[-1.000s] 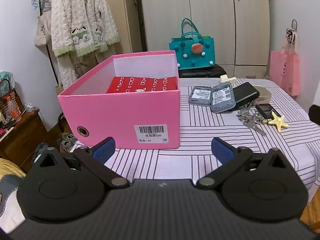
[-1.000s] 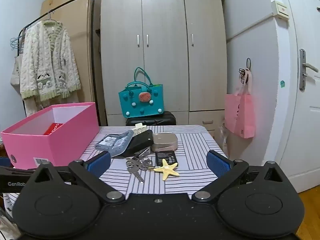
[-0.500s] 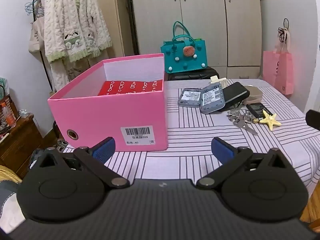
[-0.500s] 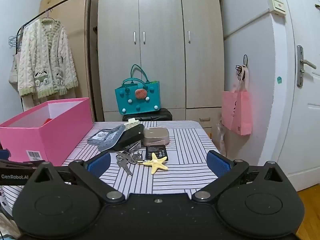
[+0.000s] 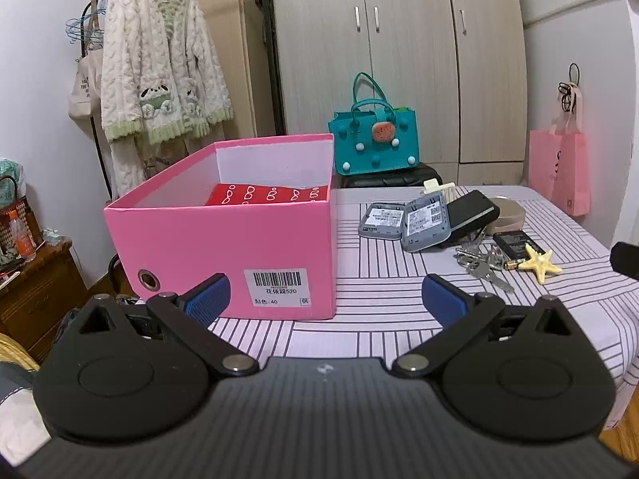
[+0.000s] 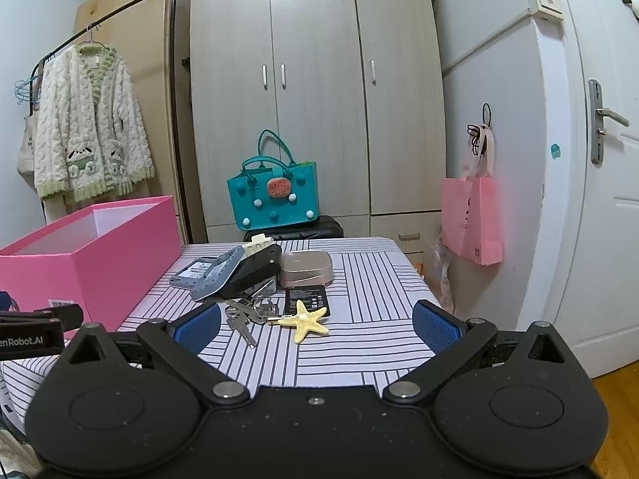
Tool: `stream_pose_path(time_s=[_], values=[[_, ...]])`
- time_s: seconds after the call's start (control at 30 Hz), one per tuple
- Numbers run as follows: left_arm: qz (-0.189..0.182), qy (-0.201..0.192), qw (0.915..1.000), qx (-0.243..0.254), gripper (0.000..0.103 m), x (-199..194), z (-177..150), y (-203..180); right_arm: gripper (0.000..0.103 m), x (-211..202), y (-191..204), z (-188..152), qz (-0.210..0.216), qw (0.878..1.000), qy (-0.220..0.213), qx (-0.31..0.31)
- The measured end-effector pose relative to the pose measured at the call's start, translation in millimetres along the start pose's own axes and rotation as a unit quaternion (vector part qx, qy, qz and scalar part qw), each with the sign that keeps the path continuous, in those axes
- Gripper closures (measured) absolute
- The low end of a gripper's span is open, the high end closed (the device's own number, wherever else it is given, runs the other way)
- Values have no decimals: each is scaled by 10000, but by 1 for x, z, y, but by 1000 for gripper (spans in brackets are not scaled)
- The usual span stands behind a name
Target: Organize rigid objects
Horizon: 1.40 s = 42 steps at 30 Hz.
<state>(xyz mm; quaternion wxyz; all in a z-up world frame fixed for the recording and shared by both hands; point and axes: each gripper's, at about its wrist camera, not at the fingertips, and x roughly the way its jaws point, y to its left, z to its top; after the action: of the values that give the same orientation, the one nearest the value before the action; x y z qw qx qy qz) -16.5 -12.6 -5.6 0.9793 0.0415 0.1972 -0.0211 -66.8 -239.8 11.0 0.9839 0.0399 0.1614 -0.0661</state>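
Left gripper (image 5: 325, 299) is being held with jaws spread wide, nothing between the blue pads (image 5: 209, 297), low over the near edge of the striped table (image 5: 379, 279). Right gripper (image 6: 315, 325) is likewise being held spread and empty, above the table's near right part; the left gripper's black body is being seen at the left edge of the right view.

Just past the left pad, a pink box (image 5: 223, 255) is being seen standing on the table's left side, barcode label facing the camera, top open. A red patterned item (image 5: 267, 195) is lying inside, toward the back.

The loose items are being seen clustered right of the box, apart from it. Nearest is a yellow starfish (image 6: 305, 321), touching or overlapping the front edge of a flat black battery (image 6: 307, 297). Keys (image 6: 245, 315) are lying just left of the starfish. Behind these, two grey devices (image 5: 403, 221) are lying label up, the right one being propped tilted against a black case (image 5: 471, 213). A beige case (image 6: 307, 267) is sitting just right of the black case. A small cream clip (image 6: 257, 241) is sticking up behind the black case.

Beyond the table, a teal bag (image 6: 273, 195) is sitting on a dark object in front of a wardrobe (image 6: 315, 92). A pink bag (image 6: 473, 219) is hanging on the right wall near a white door (image 6: 607, 183). A knit cardigan (image 5: 159, 80) is hanging on a rack at left.
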Motion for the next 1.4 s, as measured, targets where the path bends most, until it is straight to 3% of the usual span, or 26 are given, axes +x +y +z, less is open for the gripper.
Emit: stream_pose_path(time_s=[0.2,0.97,1.4], values=[[85,-74,9999,-3,0,-1,-2,-3,0,-1,-1,-1,14,10000,-22,31],[-302,251,9992,40,0,5,-4,-5,0,0,2,-9,117,9996,-184,-197],[-278,224,9993,102,0,5,-5,-6,0,1,4,-9,146,9995,-194,-198]])
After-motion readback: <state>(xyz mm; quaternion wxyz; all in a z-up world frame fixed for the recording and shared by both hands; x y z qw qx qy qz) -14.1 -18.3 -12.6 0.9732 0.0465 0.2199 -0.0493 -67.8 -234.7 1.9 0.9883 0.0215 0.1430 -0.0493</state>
